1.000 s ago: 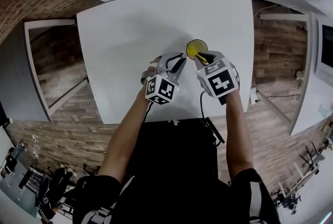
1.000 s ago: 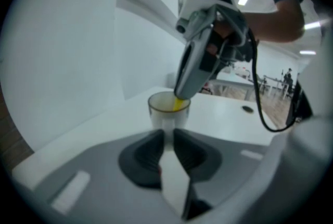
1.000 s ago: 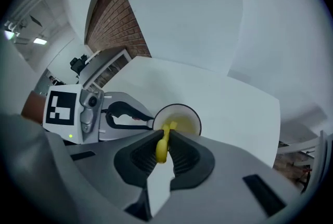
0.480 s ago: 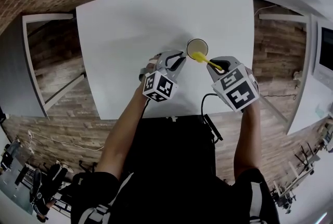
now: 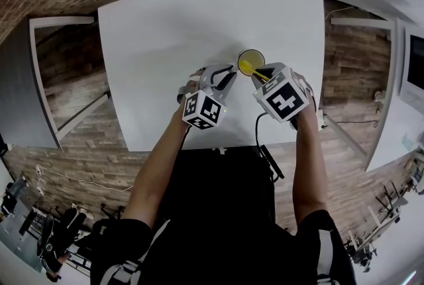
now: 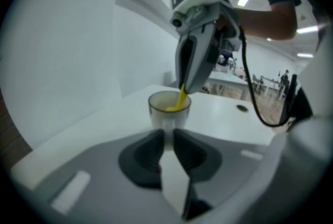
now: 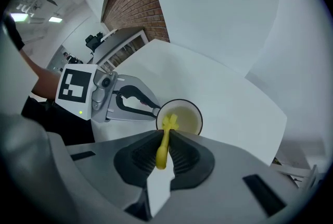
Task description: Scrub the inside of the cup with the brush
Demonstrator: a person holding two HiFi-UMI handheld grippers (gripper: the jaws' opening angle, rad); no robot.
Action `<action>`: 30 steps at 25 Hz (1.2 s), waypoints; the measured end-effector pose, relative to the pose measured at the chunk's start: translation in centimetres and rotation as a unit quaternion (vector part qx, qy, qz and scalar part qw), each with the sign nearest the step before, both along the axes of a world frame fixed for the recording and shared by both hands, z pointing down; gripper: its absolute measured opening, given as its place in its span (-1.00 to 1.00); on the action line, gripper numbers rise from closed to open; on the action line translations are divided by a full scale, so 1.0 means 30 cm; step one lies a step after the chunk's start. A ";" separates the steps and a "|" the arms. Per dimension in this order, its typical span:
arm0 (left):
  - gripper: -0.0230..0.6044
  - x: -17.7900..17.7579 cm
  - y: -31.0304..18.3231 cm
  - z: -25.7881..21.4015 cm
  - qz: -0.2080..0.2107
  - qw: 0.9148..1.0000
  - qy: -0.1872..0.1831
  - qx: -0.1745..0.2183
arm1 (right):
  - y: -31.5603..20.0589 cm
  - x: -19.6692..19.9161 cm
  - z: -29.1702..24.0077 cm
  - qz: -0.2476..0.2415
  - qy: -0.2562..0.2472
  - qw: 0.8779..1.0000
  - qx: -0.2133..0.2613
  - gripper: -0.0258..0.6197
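A small pale round cup (image 5: 251,59) with a dark rim stands upright on the white table (image 5: 165,45), right of the middle and nearer the right edge than the left, about midway between the far and near edges.

The left gripper (image 5: 228,78) reaches in from the cup's near-left side. Its jaws are drawn close together on the cup's near side, with only a thin pale part between the pads. Whether that part is the wall or a handle cannot be told.

The right gripper (image 5: 262,75) points steeply down over the cup, its jaws pinched on the handle of a slim yellow plastic brush (image 5: 248,68). In the right gripper view the bristled head (image 7: 169,123) sits inside the cup's mouth (image 7: 187,119), against the side nearest the gripper.

The step in hand looks like the scrubbing itself: the cup is braced and the brush is working inside it.

The next move probably calls for sweeping the head around the inner wall and down to the bottom. The left grip needs to hold firm, since a sideways push from the brush could tip or slide a light cup.
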State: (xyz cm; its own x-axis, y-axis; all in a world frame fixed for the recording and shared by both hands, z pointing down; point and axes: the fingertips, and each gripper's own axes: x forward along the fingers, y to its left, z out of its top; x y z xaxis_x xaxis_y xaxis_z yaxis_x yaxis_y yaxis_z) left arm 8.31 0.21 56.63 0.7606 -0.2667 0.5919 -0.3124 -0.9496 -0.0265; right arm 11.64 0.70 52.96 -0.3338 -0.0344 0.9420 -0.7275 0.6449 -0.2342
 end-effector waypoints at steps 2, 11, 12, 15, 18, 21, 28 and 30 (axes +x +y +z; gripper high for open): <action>-0.74 -0.001 0.000 0.000 0.000 1.000 -0.001 0.001 | -0.011 -0.002 0.030 0.003 0.007 1.000 -0.002 -0.83; -0.74 0.005 0.002 0.003 0.002 1.000 -0.004 0.004 | -0.025 0.000 0.043 -0.038 0.064 0.997 0.020 -0.83; -0.74 0.006 0.002 0.002 0.002 1.000 -0.004 0.004 | -0.019 0.004 0.030 -0.053 0.066 0.996 0.018 -0.83; -0.74 0.007 0.000 -0.002 0.003 1.000 -0.004 0.005 | 0.003 0.016 -0.024 -0.094 0.066 0.993 0.018 -0.83; -0.74 0.006 0.015 -0.010 0.005 1.000 -0.012 0.007 | 0.027 0.041 -0.085 -0.122 0.083 0.989 0.023 -0.83; -0.74 0.002 0.041 -0.022 -0.004 1.000 -0.023 0.010 | 0.051 0.069 -0.132 -0.128 0.118 0.984 0.028 -0.83; -0.74 0.012 0.066 -0.025 -0.024 0.999 -0.022 0.011 | 0.060 0.074 -0.089 -0.116 0.178 0.977 0.026 -0.83; -0.74 0.013 0.068 -0.028 -0.021 0.999 -0.020 0.016 | 0.053 0.058 -0.052 -0.118 0.185 0.975 0.017 -0.83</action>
